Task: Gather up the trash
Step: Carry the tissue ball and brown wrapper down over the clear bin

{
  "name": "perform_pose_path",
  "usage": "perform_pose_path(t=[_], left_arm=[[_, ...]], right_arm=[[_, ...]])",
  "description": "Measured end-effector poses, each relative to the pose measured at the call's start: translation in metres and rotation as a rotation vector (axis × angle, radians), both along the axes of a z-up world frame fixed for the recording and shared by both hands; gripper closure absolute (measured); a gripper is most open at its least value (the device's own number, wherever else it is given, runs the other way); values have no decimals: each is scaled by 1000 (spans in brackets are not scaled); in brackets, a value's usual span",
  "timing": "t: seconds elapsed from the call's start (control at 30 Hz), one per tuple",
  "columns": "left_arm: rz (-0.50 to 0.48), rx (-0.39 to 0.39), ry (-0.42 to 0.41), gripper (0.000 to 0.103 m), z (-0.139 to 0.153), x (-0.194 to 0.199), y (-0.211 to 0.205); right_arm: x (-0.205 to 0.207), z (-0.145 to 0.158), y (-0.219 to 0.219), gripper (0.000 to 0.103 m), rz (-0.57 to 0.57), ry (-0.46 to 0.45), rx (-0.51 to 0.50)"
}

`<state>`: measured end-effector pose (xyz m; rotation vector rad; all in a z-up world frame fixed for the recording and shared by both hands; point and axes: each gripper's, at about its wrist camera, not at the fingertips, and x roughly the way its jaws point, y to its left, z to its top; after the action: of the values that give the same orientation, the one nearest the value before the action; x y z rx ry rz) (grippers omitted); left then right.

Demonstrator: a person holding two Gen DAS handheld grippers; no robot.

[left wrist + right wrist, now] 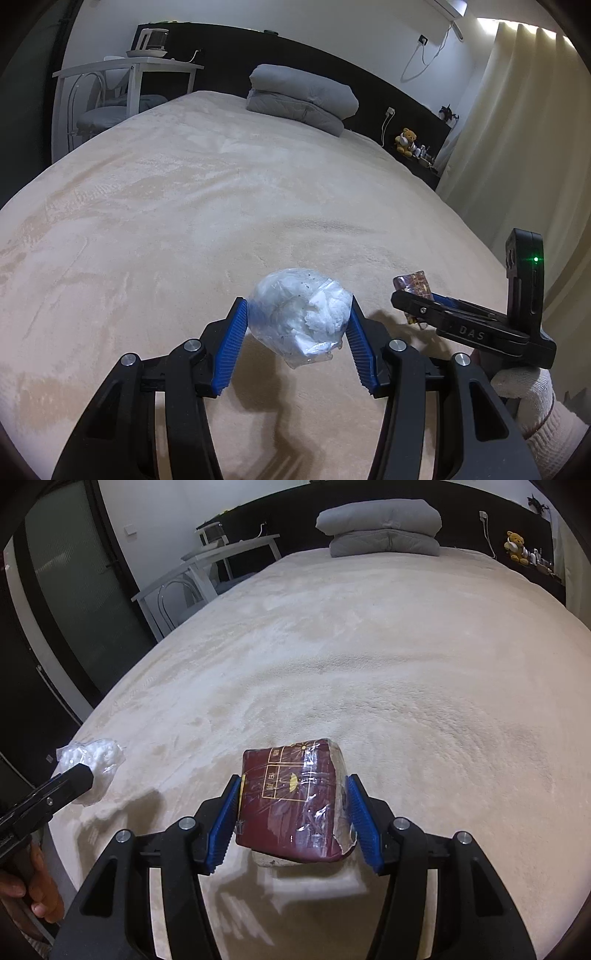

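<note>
Trash point(299, 317): crumpled clear plastic bag holding white wad.

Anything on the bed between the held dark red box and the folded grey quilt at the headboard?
Nothing. Right wrist view shows only bare cream plush bedspread from the film-wrapped dark red box up to the folded grey quilt.

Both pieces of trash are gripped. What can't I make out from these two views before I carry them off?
- Any trash bin: in neither view.
- Contents of the plastic bag: left wrist view, crumpled film blurs them.
- Print on the maroon packet: right wrist view, wrap glare.
- Small items by the teddy bear: too small.
</note>
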<state>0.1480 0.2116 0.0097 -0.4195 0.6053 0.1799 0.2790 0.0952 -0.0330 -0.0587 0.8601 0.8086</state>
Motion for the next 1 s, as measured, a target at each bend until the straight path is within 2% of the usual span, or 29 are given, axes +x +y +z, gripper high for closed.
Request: perform_pose_path(t=[0.2,0.37,0.57,1.0], left_arm=[[-2,22,-47,52,10,-26,-25],[24,-5,-84,52,10,-45,-36],[-1,-13,-121,52,7,-64,-64],[-81,-5,-175,52,4,-110,-128]], right_arm=[[-26,20,-54,46,5,-27,62],[-51,32,-89,46,24,-69,108],[-89,43,-126,46,40,-140,132],[-165,48,-189,46,36,-260,85]])
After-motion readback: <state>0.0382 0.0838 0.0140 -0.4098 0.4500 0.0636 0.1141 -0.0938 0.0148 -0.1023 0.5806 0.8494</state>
